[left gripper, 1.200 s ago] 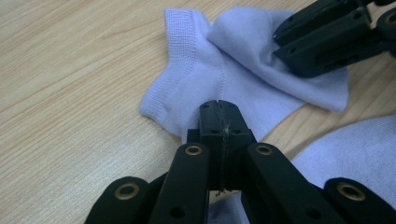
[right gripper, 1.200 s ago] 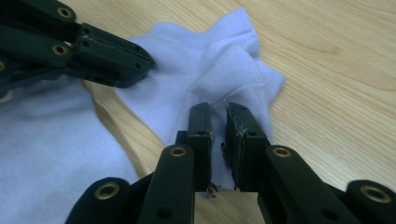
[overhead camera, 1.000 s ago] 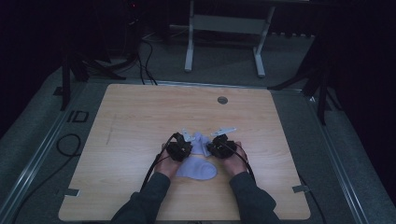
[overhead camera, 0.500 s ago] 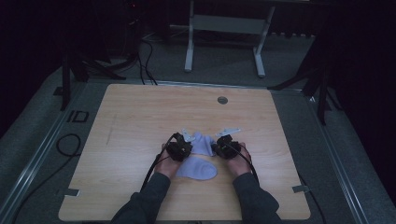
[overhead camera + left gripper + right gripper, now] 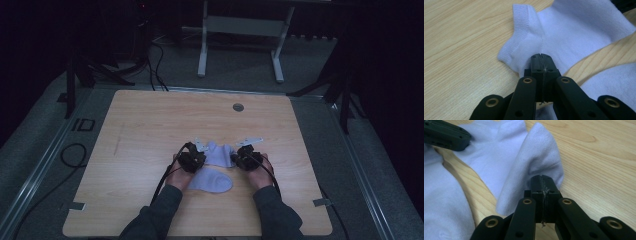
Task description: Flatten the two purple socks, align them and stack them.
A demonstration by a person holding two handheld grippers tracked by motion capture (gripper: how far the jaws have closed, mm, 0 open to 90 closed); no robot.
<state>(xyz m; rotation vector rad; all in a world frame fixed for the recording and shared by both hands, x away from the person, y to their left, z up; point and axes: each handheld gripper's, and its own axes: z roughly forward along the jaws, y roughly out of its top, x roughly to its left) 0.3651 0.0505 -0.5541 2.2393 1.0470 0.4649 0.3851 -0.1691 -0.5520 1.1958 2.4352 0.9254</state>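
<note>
The pale sock (image 5: 219, 154) lies on the table (image 5: 150, 125) with its long axis strung between both tools, the left hand-held gripper (image 5: 541, 60) pinching its cuff end and the right hand-held gripper (image 5: 541, 182) pinching the opposite end, a second sock (image 5: 212, 181) just nearer the person.

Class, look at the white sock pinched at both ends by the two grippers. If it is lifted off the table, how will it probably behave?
The sock will probably sag between the left gripper and the right gripper, since its knit cloth already folds and bulges where pinched. It looks light and thin. It seems unlikely to slip, since both pairs of jaws are shut on cloth.
</note>
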